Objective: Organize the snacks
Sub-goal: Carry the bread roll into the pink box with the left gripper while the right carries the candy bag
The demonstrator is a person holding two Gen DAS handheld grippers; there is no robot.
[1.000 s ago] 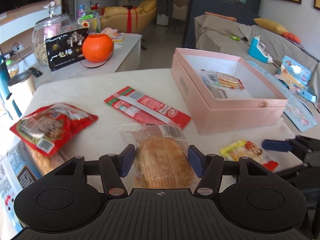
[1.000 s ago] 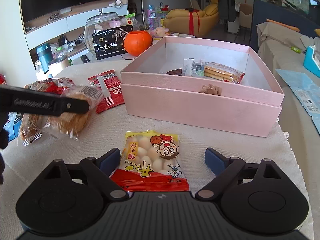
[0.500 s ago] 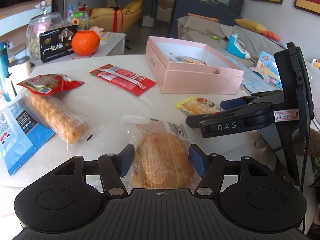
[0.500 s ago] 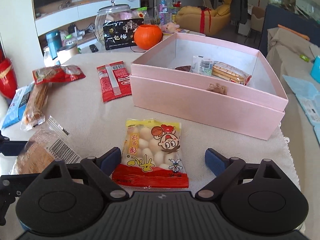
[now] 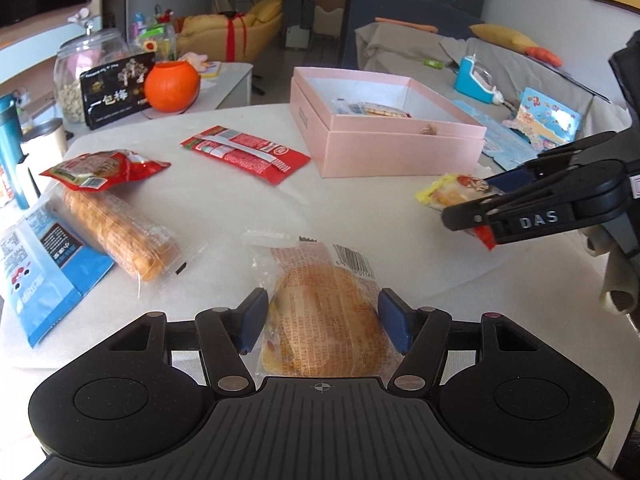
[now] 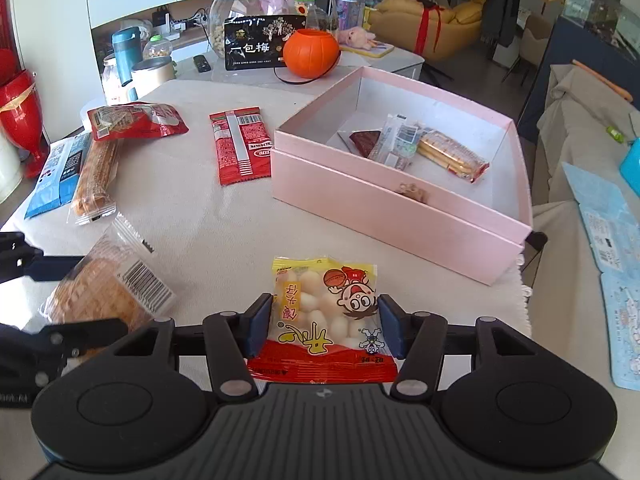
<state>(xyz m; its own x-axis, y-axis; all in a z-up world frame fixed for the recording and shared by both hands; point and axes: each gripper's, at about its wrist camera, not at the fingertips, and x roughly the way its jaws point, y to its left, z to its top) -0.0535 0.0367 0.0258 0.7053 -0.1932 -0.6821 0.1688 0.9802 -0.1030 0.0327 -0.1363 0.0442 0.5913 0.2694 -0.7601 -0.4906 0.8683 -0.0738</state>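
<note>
My left gripper (image 5: 322, 316) is shut on a clear-wrapped bread bun (image 5: 326, 320), held above the table near its front edge. My right gripper (image 6: 323, 322) is shut on a yellow and red candy bag (image 6: 324, 320); it has closed in on the bag's sides. The same bag shows in the left wrist view (image 5: 456, 196) between the right gripper's fingers. The open pink box (image 6: 384, 216) stands ahead of the right gripper and holds several small snack packs (image 6: 416, 144). The bun also shows at the left of the right wrist view (image 6: 108, 284).
On the white tablecloth lie a long red packet (image 5: 246, 152), a red bag (image 5: 102, 168), a clear pack of biscuits (image 5: 120, 232) and a blue bag (image 5: 40, 268). An orange pumpkin pot (image 6: 310, 52), a black box and a glass jar stand behind.
The right gripper has closed on the candy bag and lifted it. The left gripper, holding the bun, has pulled back and risen from the table.
</note>
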